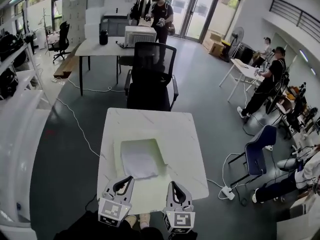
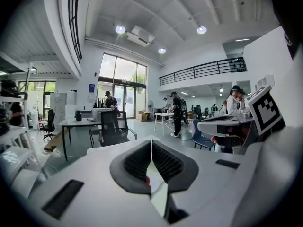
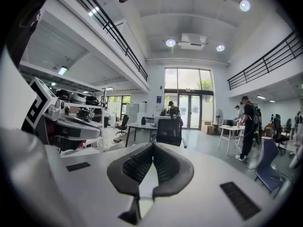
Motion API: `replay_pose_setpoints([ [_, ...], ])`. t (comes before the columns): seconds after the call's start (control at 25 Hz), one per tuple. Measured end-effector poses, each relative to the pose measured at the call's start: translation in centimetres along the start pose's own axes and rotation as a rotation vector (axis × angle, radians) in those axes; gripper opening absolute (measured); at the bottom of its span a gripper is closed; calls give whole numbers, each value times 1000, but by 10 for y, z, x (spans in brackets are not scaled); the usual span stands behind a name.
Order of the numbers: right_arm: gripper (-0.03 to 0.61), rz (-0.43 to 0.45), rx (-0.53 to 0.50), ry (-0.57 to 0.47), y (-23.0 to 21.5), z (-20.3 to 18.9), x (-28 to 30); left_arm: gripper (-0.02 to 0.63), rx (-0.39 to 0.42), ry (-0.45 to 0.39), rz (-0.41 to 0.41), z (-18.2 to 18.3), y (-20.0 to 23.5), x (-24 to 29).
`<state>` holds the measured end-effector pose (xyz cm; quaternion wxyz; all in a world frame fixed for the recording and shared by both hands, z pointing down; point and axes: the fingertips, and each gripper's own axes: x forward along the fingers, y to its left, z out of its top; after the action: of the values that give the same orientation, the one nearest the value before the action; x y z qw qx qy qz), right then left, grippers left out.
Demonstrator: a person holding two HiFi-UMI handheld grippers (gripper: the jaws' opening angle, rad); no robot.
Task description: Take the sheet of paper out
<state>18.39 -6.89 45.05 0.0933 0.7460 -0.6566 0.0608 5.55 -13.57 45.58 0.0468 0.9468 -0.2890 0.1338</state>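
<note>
Black square markers [image 1: 112, 212] show on the left tool [image 1: 126, 180] and right tool [image 1: 173, 185]. Both point forward over the worktop [image 1: 150, 121] edge, pressed together, empty.

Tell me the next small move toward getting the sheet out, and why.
Probably open the left gripper and ease it toward the sheet of paper: it and the right gripper are shut, empty, short of the pale green sleeve holding it.

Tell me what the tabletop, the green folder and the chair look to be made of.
The tabletop: white with faint grey veins and a slight sheen; marble or marble-look laminate. The green folder: pale, smooth, flat; probably thin plastic. The chair: black with a see-through back; likely mesh.
</note>
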Motion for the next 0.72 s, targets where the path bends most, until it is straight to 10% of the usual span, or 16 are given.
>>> replay_pose_setpoints([
  [0.72,17,256,-1,190,37,-71,126,26,-148,153,197,-80,79,42],
])
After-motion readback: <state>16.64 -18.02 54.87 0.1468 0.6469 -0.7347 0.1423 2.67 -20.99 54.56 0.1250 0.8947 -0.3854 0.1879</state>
